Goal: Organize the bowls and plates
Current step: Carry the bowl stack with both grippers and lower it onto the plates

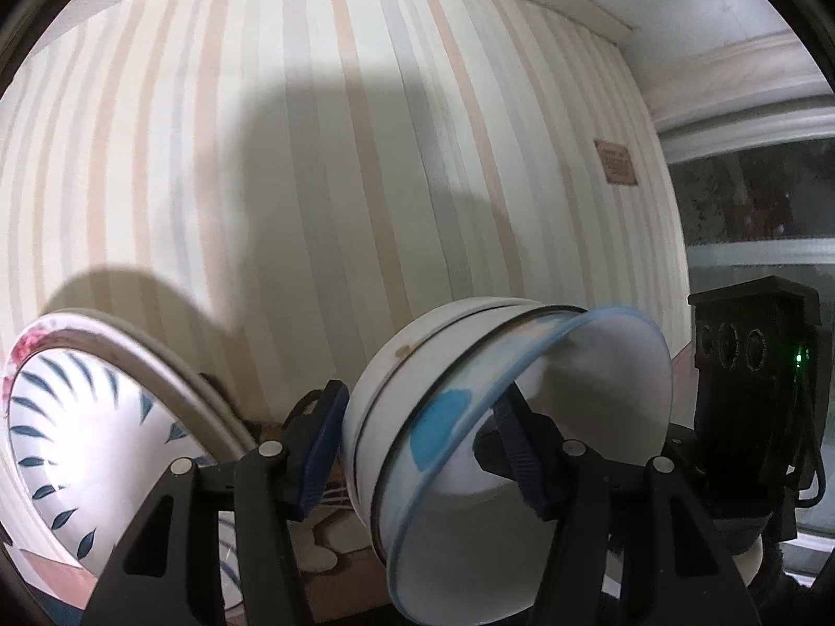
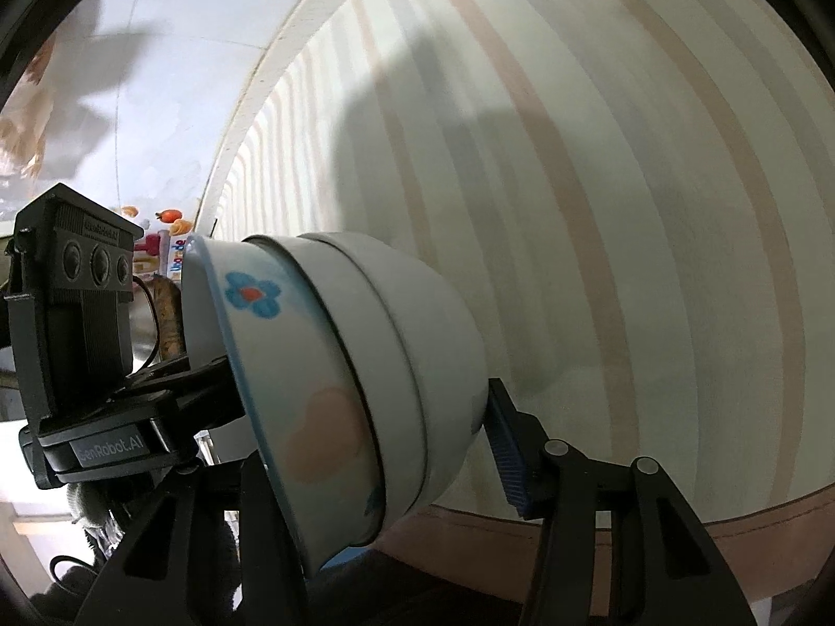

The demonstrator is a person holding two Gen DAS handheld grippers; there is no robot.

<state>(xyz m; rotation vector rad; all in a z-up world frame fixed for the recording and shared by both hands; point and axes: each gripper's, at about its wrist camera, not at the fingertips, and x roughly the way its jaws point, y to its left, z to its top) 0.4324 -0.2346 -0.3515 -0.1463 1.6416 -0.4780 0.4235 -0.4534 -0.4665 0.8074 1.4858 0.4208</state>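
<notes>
A nested stack of white bowls point(image 1: 443, 417) is held tilted on its side between both grippers. The innermost bowl has a blue rim and blue flower marks point(image 2: 253, 293). My left gripper point(image 1: 417, 448) is shut on the stack, with blue pads on its base and inside the rim. My right gripper point(image 2: 381, 448) also grips the stack point(image 2: 376, 365), one pad against the base, the other finger hidden behind the bowl. A large plate with dark blue leaf marks point(image 1: 78, 443) stands tilted at the lower left of the left wrist view.
A striped cream and tan wall point(image 1: 339, 156) is close ahead in both views. The other gripper's black body point(image 1: 756, 365) is at the right of the left view, and at the left of the right view point(image 2: 78, 302). A window point(image 1: 756, 198) is at the right.
</notes>
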